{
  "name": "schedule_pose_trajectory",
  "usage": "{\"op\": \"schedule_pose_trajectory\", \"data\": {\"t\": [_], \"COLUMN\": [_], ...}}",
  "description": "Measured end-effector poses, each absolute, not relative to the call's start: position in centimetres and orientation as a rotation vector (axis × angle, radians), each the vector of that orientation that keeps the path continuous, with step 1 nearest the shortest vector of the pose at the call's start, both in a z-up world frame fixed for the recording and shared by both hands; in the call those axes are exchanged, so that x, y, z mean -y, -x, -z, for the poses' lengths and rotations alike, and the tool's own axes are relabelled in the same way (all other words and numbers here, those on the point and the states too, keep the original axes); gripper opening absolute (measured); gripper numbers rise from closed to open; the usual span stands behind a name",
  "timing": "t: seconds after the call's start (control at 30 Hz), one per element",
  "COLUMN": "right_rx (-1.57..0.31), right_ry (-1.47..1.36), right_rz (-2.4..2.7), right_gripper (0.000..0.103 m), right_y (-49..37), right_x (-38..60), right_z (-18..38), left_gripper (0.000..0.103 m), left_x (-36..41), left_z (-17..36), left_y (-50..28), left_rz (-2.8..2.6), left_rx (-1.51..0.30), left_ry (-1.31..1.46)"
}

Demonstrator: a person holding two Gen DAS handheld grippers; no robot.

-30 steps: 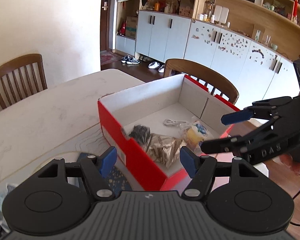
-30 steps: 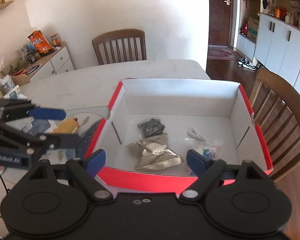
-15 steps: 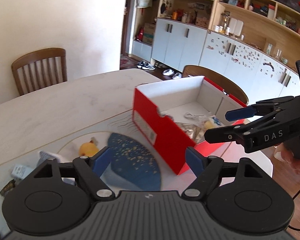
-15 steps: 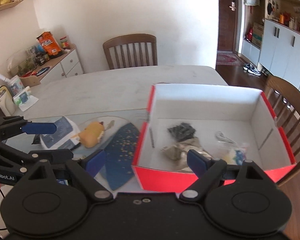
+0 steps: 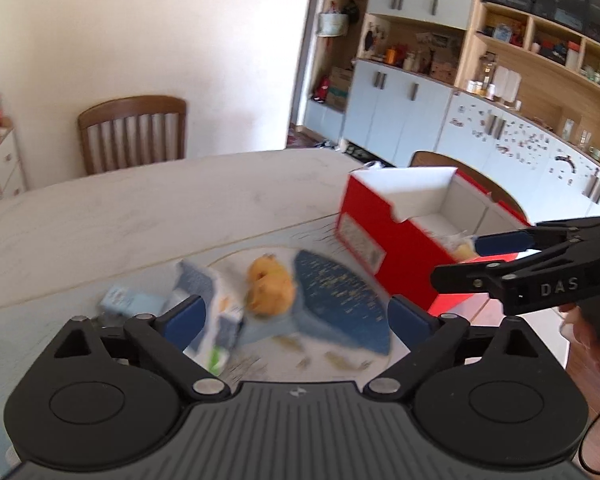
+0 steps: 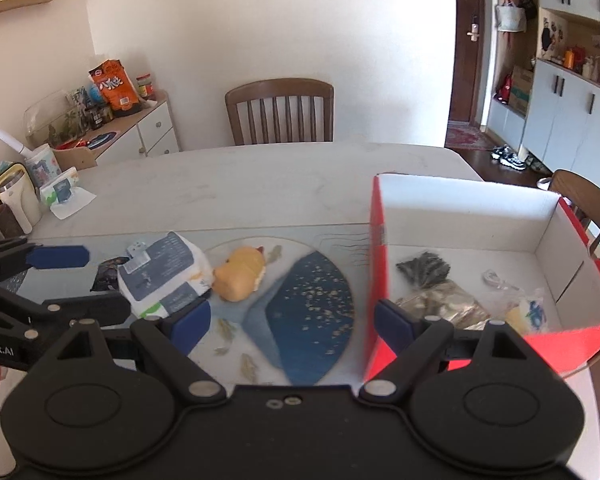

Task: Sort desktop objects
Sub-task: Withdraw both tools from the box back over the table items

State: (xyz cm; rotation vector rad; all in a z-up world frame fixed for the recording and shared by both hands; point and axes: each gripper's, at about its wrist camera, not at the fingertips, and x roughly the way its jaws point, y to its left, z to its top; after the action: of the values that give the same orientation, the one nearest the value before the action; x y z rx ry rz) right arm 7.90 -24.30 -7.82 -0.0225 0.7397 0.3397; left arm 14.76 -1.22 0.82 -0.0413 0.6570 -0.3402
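On the right gripper [image 5: 476,260], white letters read "DAS".

Bright daylight; left view motion-blurred, fisheye bending both views' edges.

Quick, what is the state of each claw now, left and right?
Left claw: open, nothing held; its jaws have just been opening.
Right claw: open, nothing held.

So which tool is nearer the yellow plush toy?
Left. The left tool, open, hangs just short of the yellow plush toy; the right tool sits further off, toward the red box.
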Motion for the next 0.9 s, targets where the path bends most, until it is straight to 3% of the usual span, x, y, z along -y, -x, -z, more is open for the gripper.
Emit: {"op": "schedule_pose_trajectory", "data": {"t": [0.17,0.9], "right_rx": [-0.772,-0.800], "right_ry": [0.009,0.052], "right_rz": [-0.318,-0.320], "right_gripper": [0.089,0.089], "right_y": [-6.1,-1.2], "right_x": [21.7,13.4], "right_z": [9.7,14.7], "left_gripper": [0.103,0.103], "left_x": [-1.7,-9.9], "left_z": [0.5,4.8], "left_y": [-13.4,-9.4], "left_rz": [0.299,0.142], "left_rx": [-0.675,-0.709], "left_ry": [0.059,0.074]}}
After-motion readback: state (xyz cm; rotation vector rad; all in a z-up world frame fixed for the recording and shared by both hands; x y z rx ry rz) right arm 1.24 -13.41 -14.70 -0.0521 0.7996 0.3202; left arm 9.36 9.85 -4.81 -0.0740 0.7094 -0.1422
